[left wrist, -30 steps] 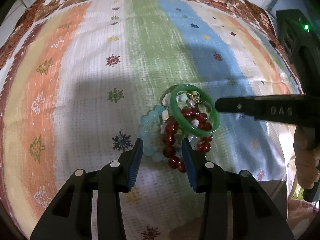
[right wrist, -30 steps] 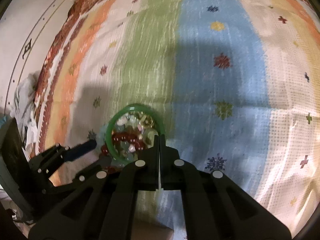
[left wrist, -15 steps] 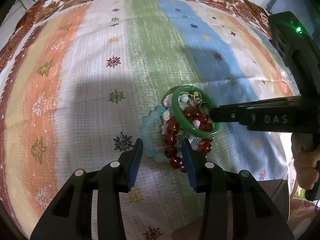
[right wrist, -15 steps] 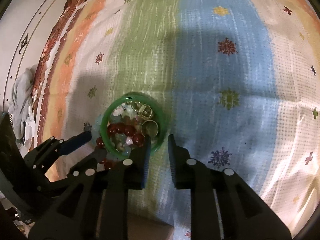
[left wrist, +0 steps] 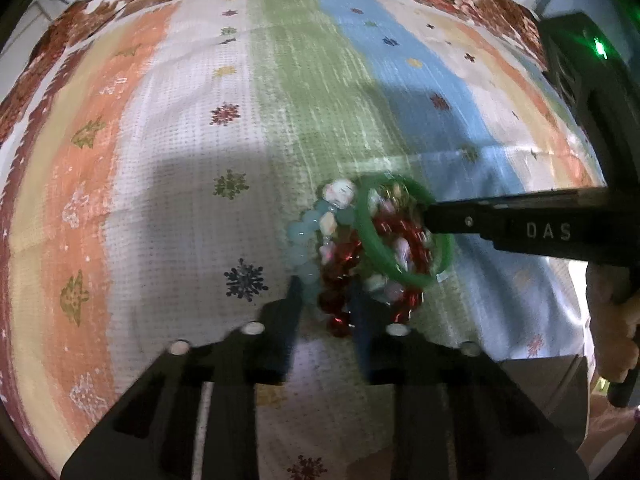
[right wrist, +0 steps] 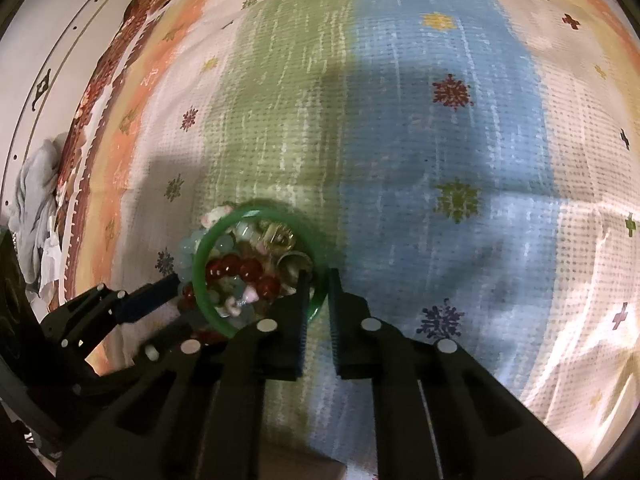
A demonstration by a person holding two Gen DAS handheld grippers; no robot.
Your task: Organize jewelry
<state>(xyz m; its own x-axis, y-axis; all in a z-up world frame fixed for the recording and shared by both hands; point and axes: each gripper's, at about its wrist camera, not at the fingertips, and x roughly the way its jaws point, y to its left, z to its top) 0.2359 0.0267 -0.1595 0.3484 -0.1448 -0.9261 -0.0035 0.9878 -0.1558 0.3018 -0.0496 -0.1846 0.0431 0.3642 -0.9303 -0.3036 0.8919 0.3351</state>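
A green bangle lies on a heap of jewelry: a dark red bead bracelet, a pale aqua bead bracelet, white beads and gold rings. My left gripper is open, its fingers on either side of the red and aqua beads at the heap's near edge. My right gripper is slightly open, its fingers straddling the bangle's near rim; it shows from the right in the left wrist view.
The jewelry rests on a striped cloth with snowflake motifs and a floral border. A grey cloth heap lies beyond the left edge. A hand holds the right gripper's handle.
The right gripper went from shut to slightly open and pushed forward over the bangle's rim. The left gripper moved forward onto the beads. The bangle tilted a little.
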